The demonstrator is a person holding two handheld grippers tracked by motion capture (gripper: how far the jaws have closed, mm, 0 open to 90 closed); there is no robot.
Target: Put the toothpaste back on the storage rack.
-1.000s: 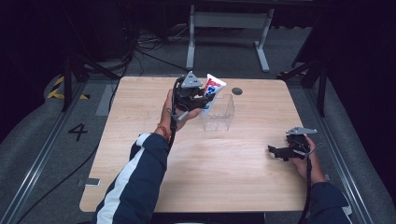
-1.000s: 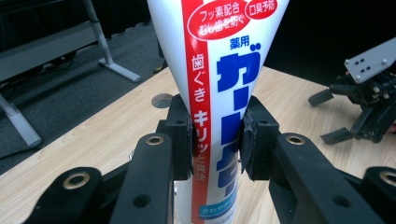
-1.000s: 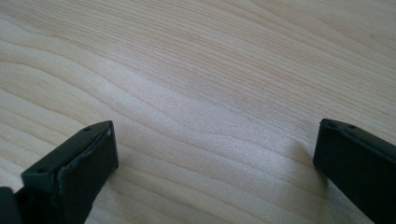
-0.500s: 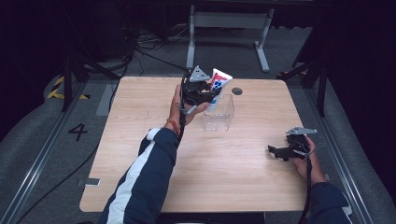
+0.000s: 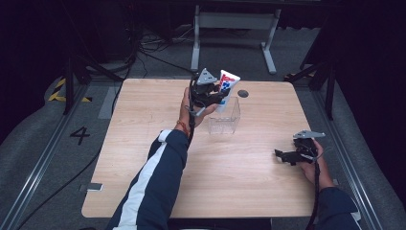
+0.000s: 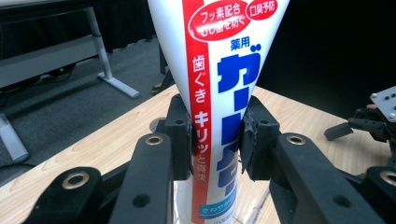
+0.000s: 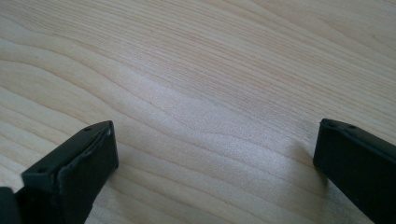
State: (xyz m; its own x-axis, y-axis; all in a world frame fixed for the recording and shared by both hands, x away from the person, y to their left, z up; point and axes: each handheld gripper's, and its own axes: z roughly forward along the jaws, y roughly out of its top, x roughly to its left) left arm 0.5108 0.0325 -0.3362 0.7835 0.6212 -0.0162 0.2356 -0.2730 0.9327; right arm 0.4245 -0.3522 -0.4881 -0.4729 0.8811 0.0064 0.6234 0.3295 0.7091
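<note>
A white toothpaste tube (image 5: 226, 84) with red and blue print stands nearly upright, its lower end inside a clear plastic box (image 5: 224, 118) at the table's far middle. My left gripper (image 5: 216, 97) is shut on the tube (image 6: 216, 107), the black pads (image 6: 181, 140) pressing its sides just above the box. My right gripper (image 5: 283, 155) rests low at the table's right side, open, with bare wood between its fingers (image 7: 74, 158).
The wooden table (image 5: 143, 143) has a small dark round hole (image 5: 243, 93) behind the box. A metal stand (image 5: 234, 21) and cables lie on the floor beyond the far edge. The other gripper (image 6: 373, 121) appears far off in the left gripper view.
My left gripper has carried the tube rightward over the box and turned it more upright, lowering its end into the box. The right gripper has stayed put.
</note>
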